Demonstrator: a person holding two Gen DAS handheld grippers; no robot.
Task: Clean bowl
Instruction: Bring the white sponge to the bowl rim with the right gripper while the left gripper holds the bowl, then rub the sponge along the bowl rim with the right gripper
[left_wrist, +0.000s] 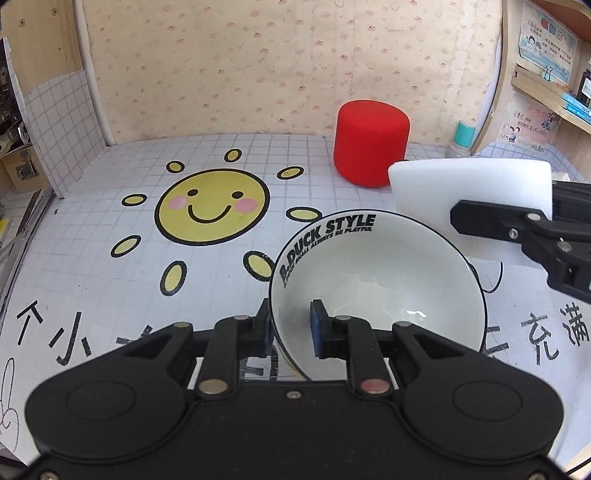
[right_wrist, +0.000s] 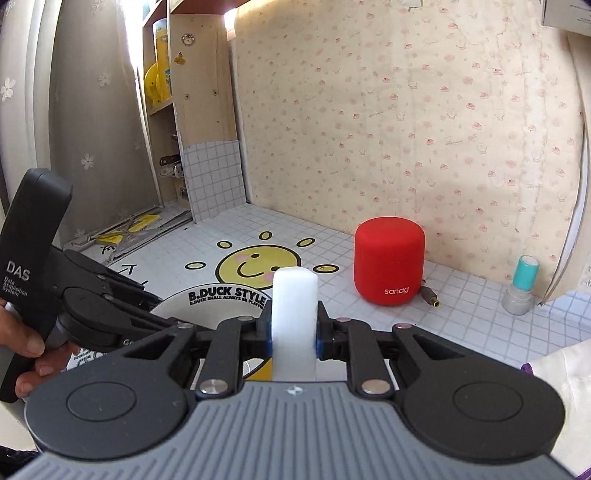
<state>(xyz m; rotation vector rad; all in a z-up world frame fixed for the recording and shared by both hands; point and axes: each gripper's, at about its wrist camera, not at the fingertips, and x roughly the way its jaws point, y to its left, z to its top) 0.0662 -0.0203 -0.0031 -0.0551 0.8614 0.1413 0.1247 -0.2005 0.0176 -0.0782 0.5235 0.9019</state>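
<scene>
A white bowl (left_wrist: 376, 280) with a black rim and "B.DUCK STYLE" lettering is tilted toward the left wrist camera. My left gripper (left_wrist: 291, 326) is shut on its near rim, one finger inside and one outside. My right gripper (left_wrist: 513, 210) comes in from the right, shut on a white sponge block (left_wrist: 469, 192) held just beyond the bowl's far right rim. In the right wrist view the sponge (right_wrist: 294, 317) stands upright between my right gripper's (right_wrist: 294, 334) fingers, with the bowl (right_wrist: 221, 306) below and to the left.
A red cylindrical speaker (left_wrist: 371, 142) stands at the back near the wall, with a cable plug (right_wrist: 430, 297) beside it. A small teal-capped bottle (right_wrist: 521, 284) stands at the back right. A sun-face mat (left_wrist: 212, 205) covers the tiled table. A hand (right_wrist: 26, 350) holds the left gripper's handle.
</scene>
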